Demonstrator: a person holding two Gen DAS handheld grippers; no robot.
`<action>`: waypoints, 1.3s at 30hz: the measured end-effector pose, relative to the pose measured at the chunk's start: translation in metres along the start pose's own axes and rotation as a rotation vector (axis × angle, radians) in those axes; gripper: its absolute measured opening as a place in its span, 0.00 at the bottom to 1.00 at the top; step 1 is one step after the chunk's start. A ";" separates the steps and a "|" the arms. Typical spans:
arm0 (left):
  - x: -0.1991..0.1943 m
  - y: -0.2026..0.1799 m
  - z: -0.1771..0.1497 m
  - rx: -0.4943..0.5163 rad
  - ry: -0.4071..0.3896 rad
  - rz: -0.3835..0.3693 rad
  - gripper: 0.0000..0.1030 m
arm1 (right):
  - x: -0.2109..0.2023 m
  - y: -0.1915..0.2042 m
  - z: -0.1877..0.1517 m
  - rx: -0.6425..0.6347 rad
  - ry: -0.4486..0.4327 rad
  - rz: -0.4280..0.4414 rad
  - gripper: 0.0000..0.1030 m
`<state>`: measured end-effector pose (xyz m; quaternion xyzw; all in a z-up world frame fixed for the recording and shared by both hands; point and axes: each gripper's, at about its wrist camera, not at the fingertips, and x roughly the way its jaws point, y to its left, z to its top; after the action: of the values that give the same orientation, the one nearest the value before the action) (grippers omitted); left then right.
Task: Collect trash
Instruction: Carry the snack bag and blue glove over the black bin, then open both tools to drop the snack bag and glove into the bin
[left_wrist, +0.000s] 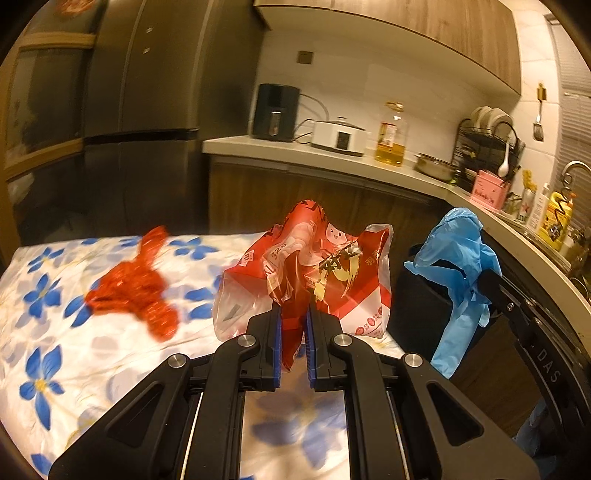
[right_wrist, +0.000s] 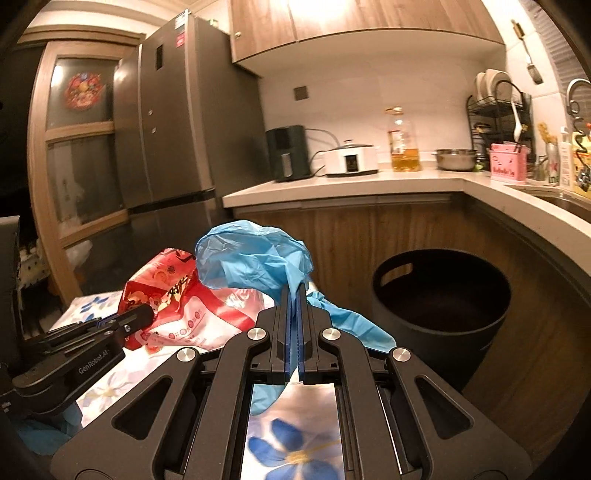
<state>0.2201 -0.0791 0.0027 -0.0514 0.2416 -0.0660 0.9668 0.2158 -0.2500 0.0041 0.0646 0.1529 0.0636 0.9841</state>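
My left gripper (left_wrist: 294, 308) is shut on a crumpled red and white snack bag (left_wrist: 317, 273), which it holds above the floral tablecloth (left_wrist: 55, 332). A red mesh net (left_wrist: 136, 288) lies on the cloth to the left. My right gripper (right_wrist: 294, 291) is shut on a blue disposable glove (right_wrist: 251, 254), whose fingers hang down past the jaws. The right wrist view also shows the snack bag (right_wrist: 184, 310) and the left gripper (right_wrist: 146, 314) at lower left. A black round bin (right_wrist: 441, 310) stands open to the right of the table. In the left wrist view the glove (left_wrist: 458, 266) hangs at the right.
A kitchen counter (right_wrist: 369, 184) runs along the back wall and curves right, carrying an air fryer (right_wrist: 288, 153), a white cooker (right_wrist: 351, 158), an oil bottle (right_wrist: 404, 142), a steel bowl (right_wrist: 456, 158) and a dish rack (right_wrist: 498, 110). A tall grey fridge (right_wrist: 173, 118) stands at the left.
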 end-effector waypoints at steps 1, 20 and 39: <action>0.003 -0.006 0.002 0.007 -0.001 -0.009 0.10 | 0.000 -0.005 0.002 0.003 -0.006 -0.010 0.02; 0.048 -0.096 0.031 0.098 -0.018 -0.137 0.10 | -0.003 -0.090 0.027 0.055 -0.067 -0.171 0.02; 0.092 -0.166 0.045 0.151 -0.044 -0.210 0.10 | 0.024 -0.153 0.046 0.096 -0.076 -0.240 0.03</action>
<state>0.3050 -0.2536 0.0211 -0.0048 0.2081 -0.1836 0.9607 0.2685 -0.4018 0.0183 0.0952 0.1248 -0.0645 0.9855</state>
